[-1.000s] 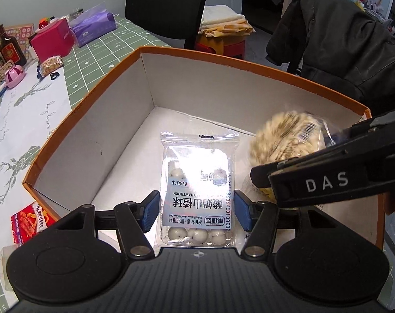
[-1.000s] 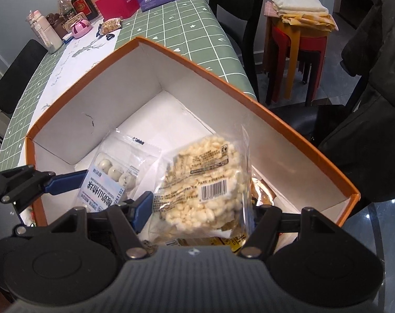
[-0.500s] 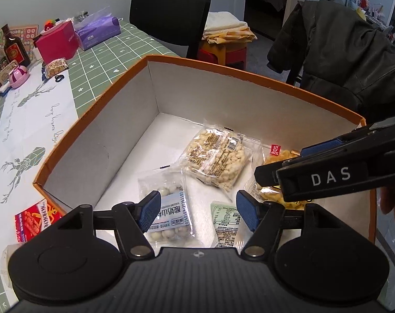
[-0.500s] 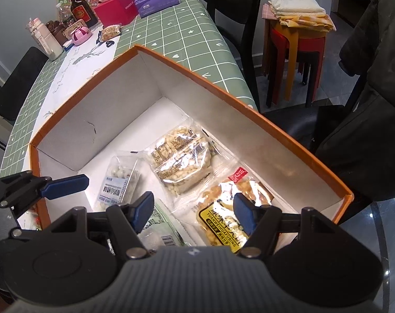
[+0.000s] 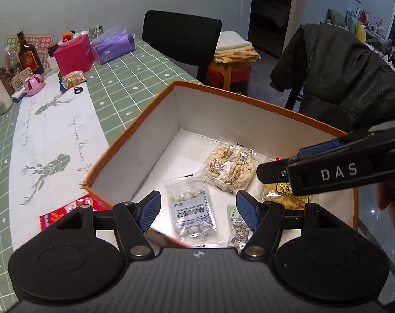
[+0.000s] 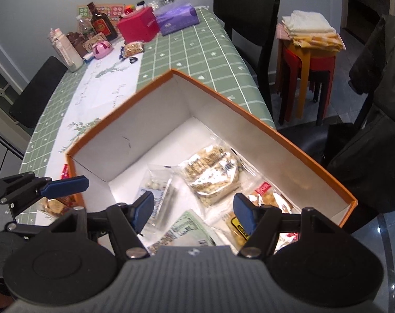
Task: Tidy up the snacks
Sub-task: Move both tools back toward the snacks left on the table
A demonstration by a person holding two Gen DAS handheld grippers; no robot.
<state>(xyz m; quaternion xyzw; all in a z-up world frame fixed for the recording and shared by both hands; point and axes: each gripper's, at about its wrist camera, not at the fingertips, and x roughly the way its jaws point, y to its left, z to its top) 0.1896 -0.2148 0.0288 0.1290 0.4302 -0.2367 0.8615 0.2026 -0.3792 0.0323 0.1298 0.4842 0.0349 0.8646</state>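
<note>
Two sets of hand-held tongs hover above an orange box [image 5: 134, 127] on a green checked table [image 5: 124, 78]. The left tongs [image 5: 197, 206] stand wide with nothing between them; directly below lies a clear packet of white balls [image 5: 190, 214] on the box floor. The right tongs [image 6: 192, 208] are equally wide and empty, over a bag of pale puffs [image 6: 213, 174] and a yellow snack bag [image 6: 265, 200] (a green packet [image 6: 189, 232] sits nearest the camera). Four snacks appear boxed. A red packet [image 5: 67, 210] left of the box and a small snack bag [image 5: 73, 77] far ahead seemingly remain.
</note>
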